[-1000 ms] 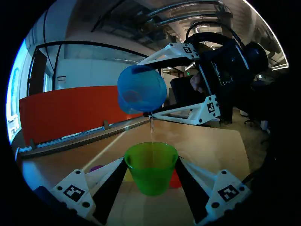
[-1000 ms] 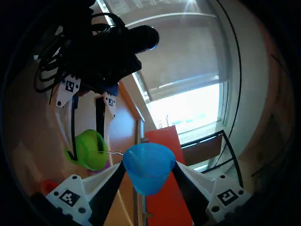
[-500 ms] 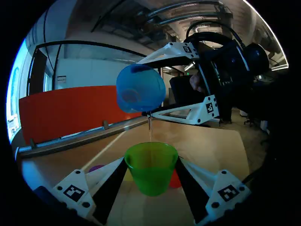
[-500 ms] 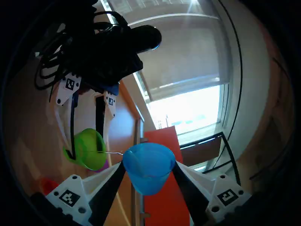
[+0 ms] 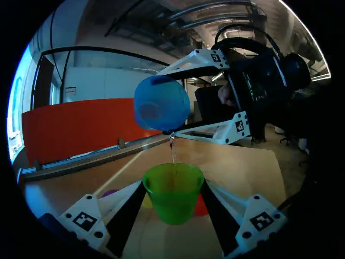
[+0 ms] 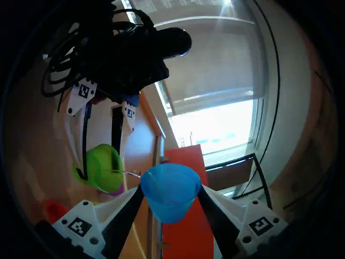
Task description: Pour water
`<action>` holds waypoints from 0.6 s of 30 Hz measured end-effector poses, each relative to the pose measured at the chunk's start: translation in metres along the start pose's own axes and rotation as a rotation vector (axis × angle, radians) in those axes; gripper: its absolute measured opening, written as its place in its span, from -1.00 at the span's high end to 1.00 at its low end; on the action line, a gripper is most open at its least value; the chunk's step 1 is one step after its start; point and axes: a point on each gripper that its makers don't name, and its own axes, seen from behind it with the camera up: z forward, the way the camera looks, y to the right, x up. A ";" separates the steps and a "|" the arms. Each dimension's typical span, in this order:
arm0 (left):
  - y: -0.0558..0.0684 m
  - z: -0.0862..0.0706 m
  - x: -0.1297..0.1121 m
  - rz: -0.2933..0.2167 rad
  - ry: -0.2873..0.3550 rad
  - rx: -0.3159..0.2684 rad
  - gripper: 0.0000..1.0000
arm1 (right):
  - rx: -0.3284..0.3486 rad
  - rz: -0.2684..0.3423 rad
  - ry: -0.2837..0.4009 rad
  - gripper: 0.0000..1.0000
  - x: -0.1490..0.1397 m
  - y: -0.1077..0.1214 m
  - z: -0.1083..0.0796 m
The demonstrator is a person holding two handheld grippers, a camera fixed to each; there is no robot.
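Water: a thin thread (image 5: 173, 152) falls from the low lip of the blue cup (image 5: 161, 103) into the mouth of the green cup (image 5: 173, 196); near the lip it looks beaded rather than solid, so the flow is probably weak.
Blue cup: held above and just beyond the green cup, tipped well over with its mouth turned toward the left gripper view's camera. That tilt puts the lip over the green cup's centre so the thread lands inside, not on the rim.
Right gripper: (image 6: 170, 189) clenched on the blue cup, one finger on each side of its wall. It is rolled on its side, which is what tilts the cup.
Green cup: upright and level, mouth up, lifted off the table (image 5: 241, 168). Keeping it level saves what it has caught.
Left gripper: (image 5: 172, 184) grasping the green cup, both fingers pressed against its sides. It holds the cup steady as the target.
Gap: the cups are apart, not touching, with the water bridging them. A short drop likely limits splashing.
Table: pale wood below, with a red thing (image 5: 199, 207) just behind the green cup.
Far side: an orange partition (image 5: 73, 125) on the left.
Risk: any drift of either cup sideways would send the thread onto the table.
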 end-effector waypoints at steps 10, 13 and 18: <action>-0.001 0.000 -0.001 0.001 -0.001 0.002 -0.73 | -0.003 -0.033 -0.003 -0.82 0.002 0.001 0.001; 0.000 0.000 -0.001 0.000 0.000 0.002 -0.74 | -0.003 -0.044 -0.004 -0.82 0.003 0.001 0.001; 0.000 -0.001 -0.001 0.002 -0.001 0.003 -0.73 | -0.002 -0.059 -0.005 -0.82 0.005 -0.001 0.000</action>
